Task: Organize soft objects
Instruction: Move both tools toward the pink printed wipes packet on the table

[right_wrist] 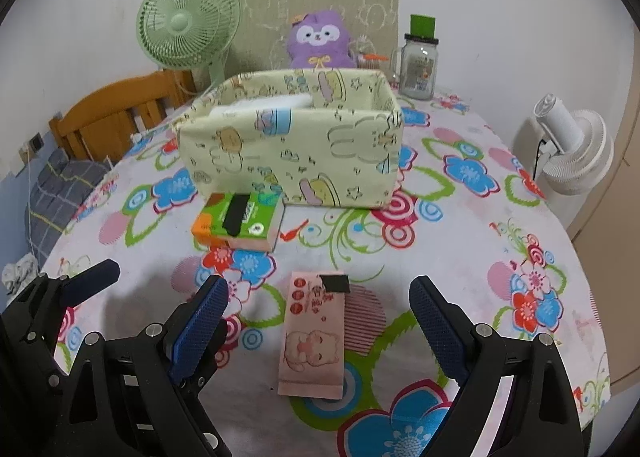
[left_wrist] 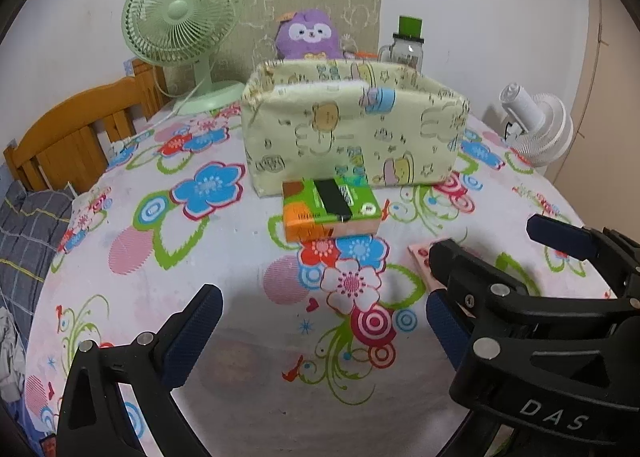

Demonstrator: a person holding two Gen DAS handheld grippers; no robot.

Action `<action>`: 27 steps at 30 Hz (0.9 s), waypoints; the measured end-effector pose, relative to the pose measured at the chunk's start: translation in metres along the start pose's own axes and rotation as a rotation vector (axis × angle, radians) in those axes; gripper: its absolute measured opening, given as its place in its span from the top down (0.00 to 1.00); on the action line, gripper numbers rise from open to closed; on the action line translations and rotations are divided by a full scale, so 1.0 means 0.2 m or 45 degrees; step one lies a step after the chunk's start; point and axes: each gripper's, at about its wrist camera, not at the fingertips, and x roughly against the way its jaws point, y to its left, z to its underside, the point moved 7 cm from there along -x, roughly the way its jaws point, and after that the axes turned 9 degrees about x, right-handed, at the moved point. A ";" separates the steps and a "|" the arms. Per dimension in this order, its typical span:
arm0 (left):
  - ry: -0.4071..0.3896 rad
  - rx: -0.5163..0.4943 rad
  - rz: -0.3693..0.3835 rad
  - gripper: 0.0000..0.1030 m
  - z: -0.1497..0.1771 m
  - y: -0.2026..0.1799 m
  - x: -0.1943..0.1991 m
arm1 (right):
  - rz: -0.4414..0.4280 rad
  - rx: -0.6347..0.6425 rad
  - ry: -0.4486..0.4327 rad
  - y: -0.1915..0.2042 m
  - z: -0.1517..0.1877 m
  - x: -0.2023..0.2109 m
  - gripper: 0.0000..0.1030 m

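Note:
A yellow-green fabric bin [left_wrist: 352, 129] [right_wrist: 296, 145] stands mid-table with something white inside. A green and orange tissue pack [left_wrist: 330, 211] [right_wrist: 240, 223] lies just in front of it. A pink tissue pack [right_wrist: 314, 335] lies flat between my right gripper's [right_wrist: 318, 321] open fingers; its corner shows in the left wrist view [left_wrist: 420, 255]. A purple plush toy [left_wrist: 306, 37] [right_wrist: 320, 41] sits behind the bin. My left gripper [left_wrist: 320, 327] is open and empty over the tablecloth. The right gripper [left_wrist: 516, 245] appears at the left view's right side.
A green desk fan [left_wrist: 180, 29] [right_wrist: 188, 21] and a glass jar with a green lid [left_wrist: 406, 45] [right_wrist: 420, 61] stand at the back. A white fan [left_wrist: 540, 129] [right_wrist: 572, 153] is at the right edge. A wooden chair [left_wrist: 80, 129] stands left of the floral tablecloth [left_wrist: 240, 257].

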 end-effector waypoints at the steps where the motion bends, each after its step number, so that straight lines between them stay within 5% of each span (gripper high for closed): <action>1: 0.010 -0.003 -0.005 0.00 0.01 0.00 -0.01 | -0.001 0.001 0.009 0.00 0.01 -0.01 0.09; 10: 0.061 -0.017 -0.019 0.00 0.07 0.00 -0.09 | -0.014 -0.015 0.075 -0.02 0.07 -0.11 0.11; 27: 0.128 -0.057 0.002 0.00 0.11 -0.04 -0.14 | -0.013 0.013 0.183 -0.01 0.15 -0.21 0.39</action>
